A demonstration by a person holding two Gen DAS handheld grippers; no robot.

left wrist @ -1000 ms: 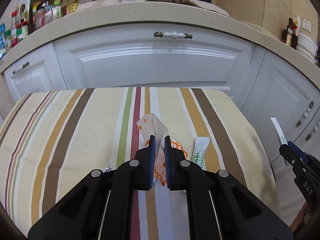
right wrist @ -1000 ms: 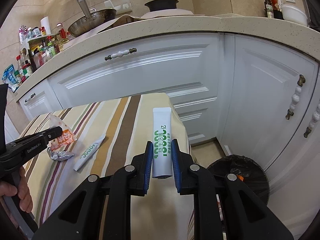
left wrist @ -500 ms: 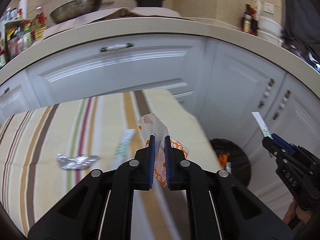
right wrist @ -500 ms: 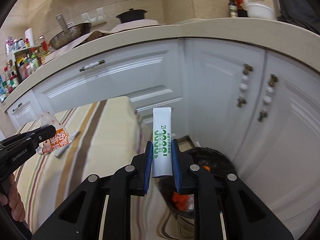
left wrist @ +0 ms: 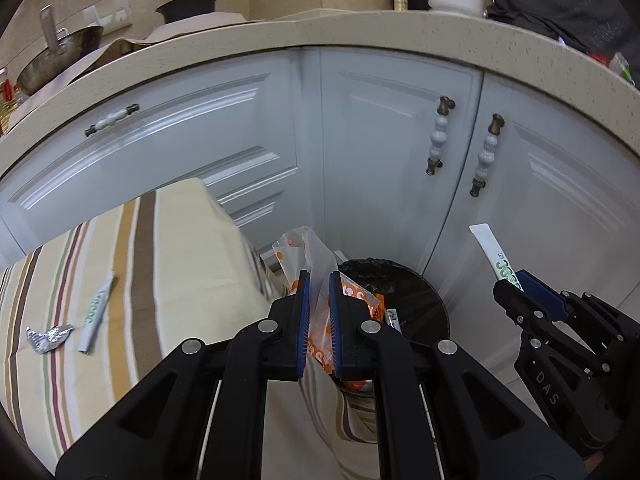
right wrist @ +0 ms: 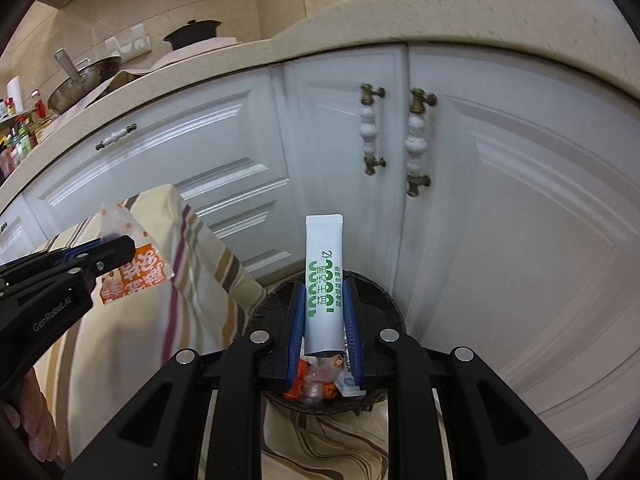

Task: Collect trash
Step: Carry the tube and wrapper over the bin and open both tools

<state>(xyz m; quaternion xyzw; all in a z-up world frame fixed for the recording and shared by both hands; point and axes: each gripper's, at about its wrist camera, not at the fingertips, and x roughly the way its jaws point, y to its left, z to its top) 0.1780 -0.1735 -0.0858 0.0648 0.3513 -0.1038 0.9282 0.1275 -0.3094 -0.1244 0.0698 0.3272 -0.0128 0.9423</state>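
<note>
A: Nearest in the left wrist view, the left gripper is clamping its blue pads on an orange-and-white snack wrapper, which is sticking up between them.

B: And in the right wrist view the right gripper is pinching a white sachet with green print, standing upright in the jaws. That view is also showing the wrapper's printed face from the side, with the left gripper coming in from the left edge and part of a hand behind it.

A: Mine is showing the right gripper edge-on at the right, the sachet sticking out slantwise. Just beyond both claws the black trash bin is sitting on the floor by the white cabinets.

B: Here the bin is lying directly under the sachet, and I am seeing orange and clear scraps inside it.

A: Only my view is catching the striped tablecloth's top, where a second sachet and a crumpled foil piece are lying near each other.

B: Mine is showing only the cloth's hanging edge. Farthest off, a wok and a black pot are sitting on the counter.
</note>
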